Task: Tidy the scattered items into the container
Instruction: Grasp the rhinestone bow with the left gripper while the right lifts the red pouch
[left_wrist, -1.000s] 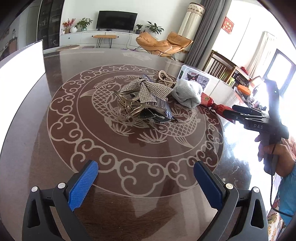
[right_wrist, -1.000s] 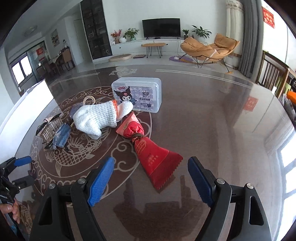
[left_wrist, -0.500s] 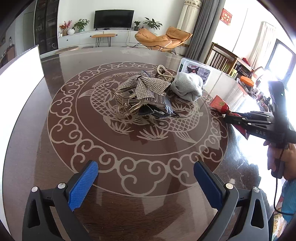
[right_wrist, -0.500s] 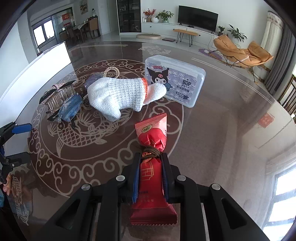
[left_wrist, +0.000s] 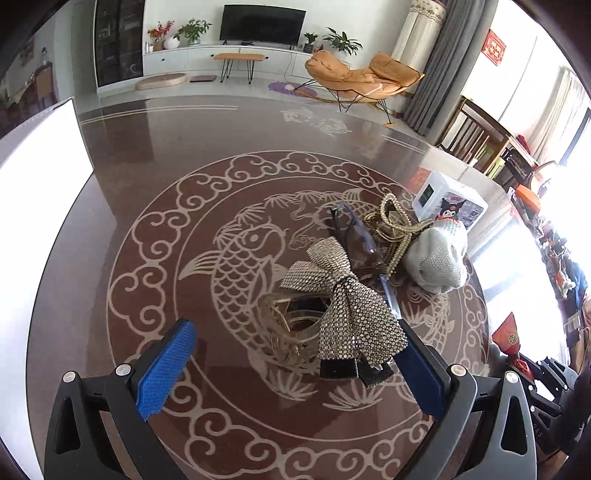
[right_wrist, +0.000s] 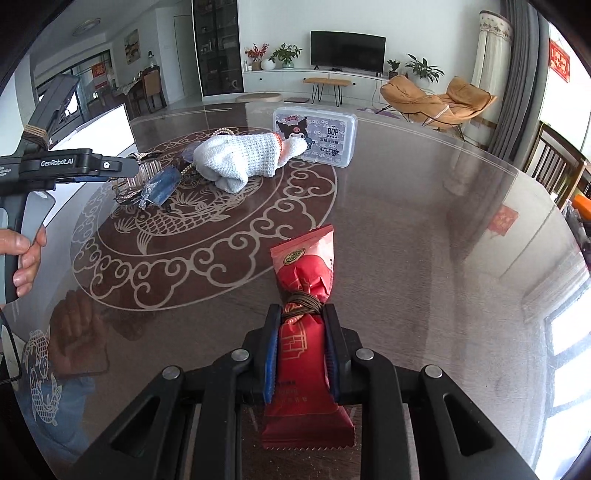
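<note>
The dark patterned bench (right_wrist: 424, 221) is seen carrying everything, and the lidded container (right_wrist: 315, 137) at its far side is taken as the landmark. Just in front of the container a white knitted glove (right_wrist: 240, 160) is lying, its cuff end touching or nearly touching the box wall. Farther from the container, beyond the glove, a heap of a rhinestone bow (left_wrist: 343, 295), a clear hair claw (left_wrist: 291, 328) and beaded cord (left_wrist: 391, 225) is found. The left tool (left_wrist: 295, 362) is held wide apart around the near end of that heap. Well short of the container, the right tool (right_wrist: 301, 332) is clamped on a red snack packet (right_wrist: 304, 280). The lid appears closed, so the packet cannot be dropped in until it is opened; the slippery wrapper may also slide from the narrow grip.
</note>
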